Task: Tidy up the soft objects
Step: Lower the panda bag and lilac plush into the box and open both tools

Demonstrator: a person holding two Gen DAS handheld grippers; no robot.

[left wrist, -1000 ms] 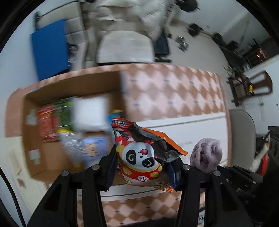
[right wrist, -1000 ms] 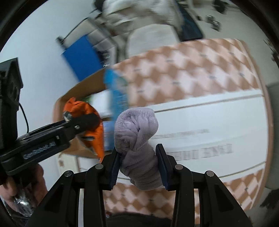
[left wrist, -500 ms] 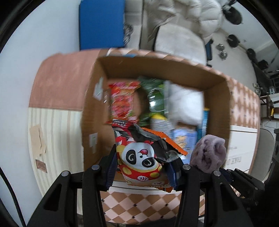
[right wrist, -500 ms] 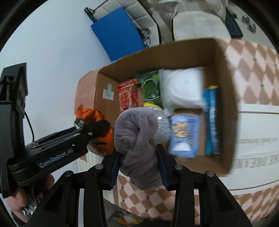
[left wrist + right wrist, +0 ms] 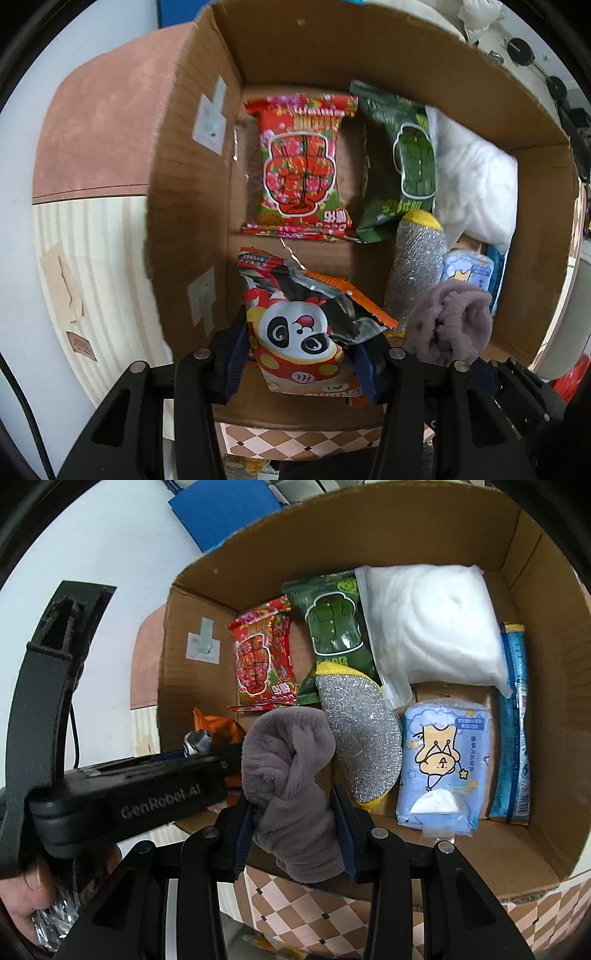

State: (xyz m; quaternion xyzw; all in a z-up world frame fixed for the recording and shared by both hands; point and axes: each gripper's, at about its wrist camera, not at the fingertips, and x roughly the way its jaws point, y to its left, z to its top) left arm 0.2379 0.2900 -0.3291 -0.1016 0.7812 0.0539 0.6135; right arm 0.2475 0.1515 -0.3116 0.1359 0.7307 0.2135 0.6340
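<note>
My left gripper (image 5: 301, 363) is shut on a panda snack bag (image 5: 295, 332) and holds it over the near left part of an open cardboard box (image 5: 192, 177). My right gripper (image 5: 295, 827) is shut on a rolled grey-purple sock (image 5: 291, 768), held over the box's near edge; the sock also shows in the left wrist view (image 5: 448, 323). The left gripper body (image 5: 122, 794) shows at the left of the right wrist view.
The box (image 5: 546, 686) holds a red snack packet (image 5: 303, 162), a green packet (image 5: 406, 158), a white bag (image 5: 432, 627), a silver scrubber (image 5: 360, 738), a blue tissue pack (image 5: 443, 768) and a blue sachet (image 5: 513, 720). Bare cardboard floor (image 5: 332, 258) lies ahead of the panda bag.
Both grippers have moved left from the checkered table and closer over the box, each still holding its object. The box now fills both views.
</note>
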